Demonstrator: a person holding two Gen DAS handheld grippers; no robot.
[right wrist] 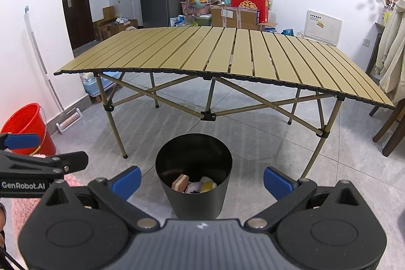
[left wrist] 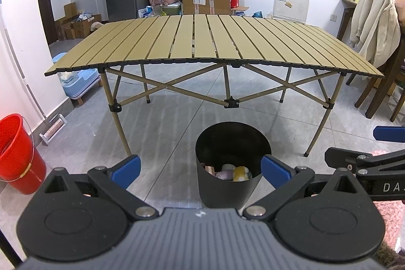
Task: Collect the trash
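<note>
The near wall of the black bin [left wrist: 229, 190] hides most of what lies inside; only the tops of a few items show above its rim: a tan block [right wrist: 180, 183], a pale purplish lump [right wrist: 193, 187] and a yellow piece [right wrist: 208, 186], none clear enough to name. The red bucket [left wrist: 17, 156] is cut off by the left edge of the left wrist view. The right gripper [left wrist: 379, 143] enters at that view's right edge, with only one blue pad and part of its frame showing. The pale coat [right wrist: 391, 47] on the chair runs off the right edge, and print on the far white panel [right wrist: 322, 28] is perhaps too small to read.
</note>
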